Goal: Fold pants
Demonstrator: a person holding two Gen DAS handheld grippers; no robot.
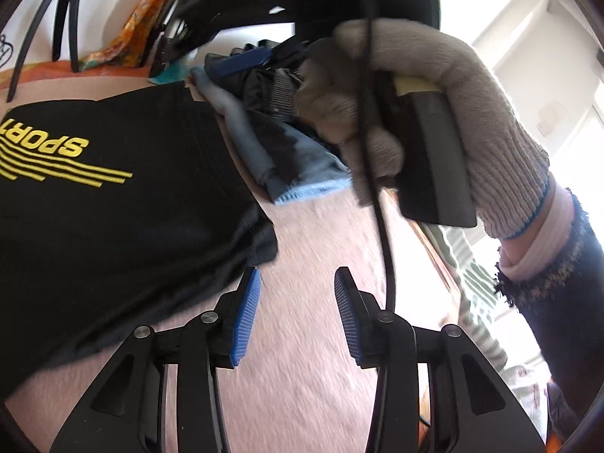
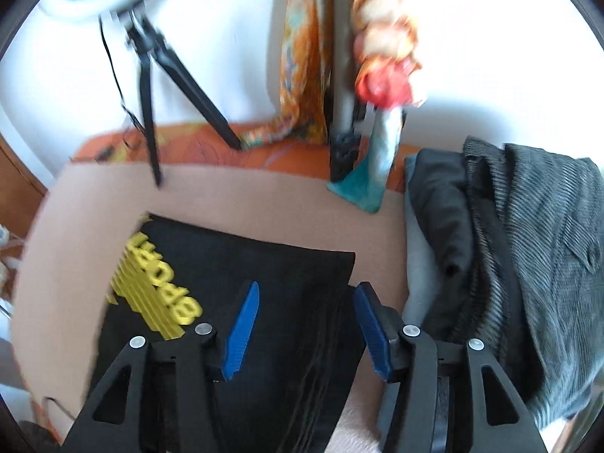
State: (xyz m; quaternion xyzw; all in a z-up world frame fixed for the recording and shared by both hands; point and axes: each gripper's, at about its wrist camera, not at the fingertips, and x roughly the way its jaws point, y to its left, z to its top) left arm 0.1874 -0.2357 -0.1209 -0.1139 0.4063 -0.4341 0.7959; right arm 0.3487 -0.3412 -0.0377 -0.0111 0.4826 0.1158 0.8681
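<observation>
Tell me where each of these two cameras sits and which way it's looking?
Left wrist: sits on the left gripper, looking along its open blue-padded fingers across the pinkish cloth surface; shows the person's gloved right hand gripping the other tool.
Right wrist: sits on the right gripper, looking down past its open fingers toward the white wall and the black tripod; no hand shows.
Shared: the black folded pants with yellow SPORT lettering and the pile of grey clothes.

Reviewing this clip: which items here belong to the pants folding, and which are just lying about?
Job: black pants with yellow SPORT print, left gripper, right gripper, both open.

Lying about: heap of grey and dark clothes, tripod, orange patterned cloth.
</observation>
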